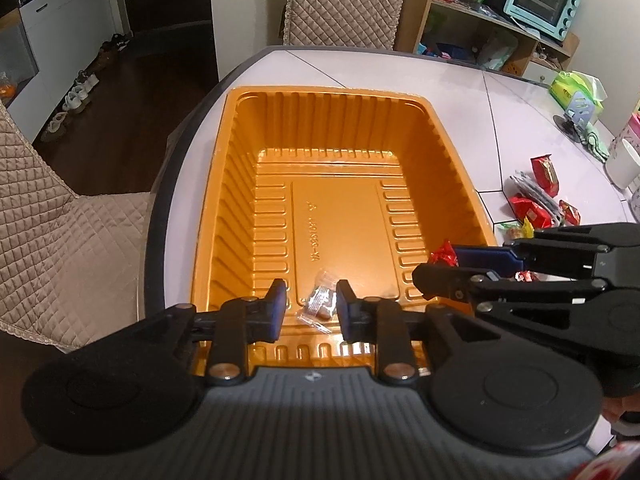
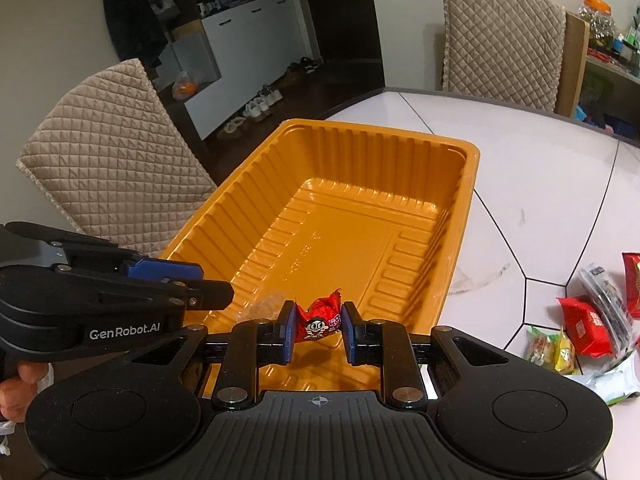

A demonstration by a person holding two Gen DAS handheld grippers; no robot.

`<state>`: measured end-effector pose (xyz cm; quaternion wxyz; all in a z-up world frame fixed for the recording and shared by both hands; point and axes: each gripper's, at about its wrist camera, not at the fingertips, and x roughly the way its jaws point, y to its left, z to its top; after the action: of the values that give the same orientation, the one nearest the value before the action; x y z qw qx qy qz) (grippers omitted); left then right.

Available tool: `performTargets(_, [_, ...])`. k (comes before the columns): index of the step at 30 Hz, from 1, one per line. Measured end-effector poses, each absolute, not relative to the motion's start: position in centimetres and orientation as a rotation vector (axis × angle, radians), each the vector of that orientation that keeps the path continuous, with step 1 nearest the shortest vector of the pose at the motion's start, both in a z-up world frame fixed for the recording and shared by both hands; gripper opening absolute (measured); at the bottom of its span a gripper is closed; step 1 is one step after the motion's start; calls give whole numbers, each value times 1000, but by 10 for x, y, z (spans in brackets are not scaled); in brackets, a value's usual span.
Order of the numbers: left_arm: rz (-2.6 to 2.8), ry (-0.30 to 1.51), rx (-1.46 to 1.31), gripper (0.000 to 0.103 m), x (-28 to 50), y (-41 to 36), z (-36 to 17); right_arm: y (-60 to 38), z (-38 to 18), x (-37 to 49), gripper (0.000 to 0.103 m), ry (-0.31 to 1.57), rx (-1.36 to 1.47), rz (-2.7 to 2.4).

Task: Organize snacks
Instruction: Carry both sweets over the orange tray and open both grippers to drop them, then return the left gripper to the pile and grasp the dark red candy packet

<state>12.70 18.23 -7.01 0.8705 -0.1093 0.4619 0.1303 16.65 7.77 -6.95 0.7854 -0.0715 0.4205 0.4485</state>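
left hand-held gripper [image 1: 311,307]: jaws parted, clear-wrapped candy [image 1: 319,303] loose between, over orange tray [image 1: 452,148] floor for drop-off | right hand-held gripper [image 2: 319,326]: clamped on red candy [image 2: 319,319] above tray's near end | more snacks [image 2: 592,320] wait on desk [image 2: 532,184]

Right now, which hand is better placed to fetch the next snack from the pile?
Right. The snack pile lies on the table on its side of the orange tray, away from the left gripper. First the right gripper must drop the red candy it clamps.
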Motion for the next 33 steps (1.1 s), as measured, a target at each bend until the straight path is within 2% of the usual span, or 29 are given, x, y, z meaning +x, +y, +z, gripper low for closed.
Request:
performTargets(1, [274, 967, -228, 28, 127, 182, -70, 78, -70, 167, 30, 910, -151, 967])
performTargets(2, [277, 968, -231, 33, 127, 183, -69, 77, -70, 167, 40, 910, -149, 961])
performTargets(4, [278, 965, -236, 34, 126, 184, -68, 75, -68, 166, 51, 892, -142, 957])
performTargets(5, [281, 963, -235, 35, 125, 184, -67, 73, -67, 165, 52, 882, -137, 959])
performTargets(13, [293, 954, -240, 42, 118, 182, -60, 61, -58, 162, 55, 865, -111, 953])
performTargets(33, [188, 896, -228, 42, 91, 116, -27, -58, -36, 133, 58, 861, 70, 826])
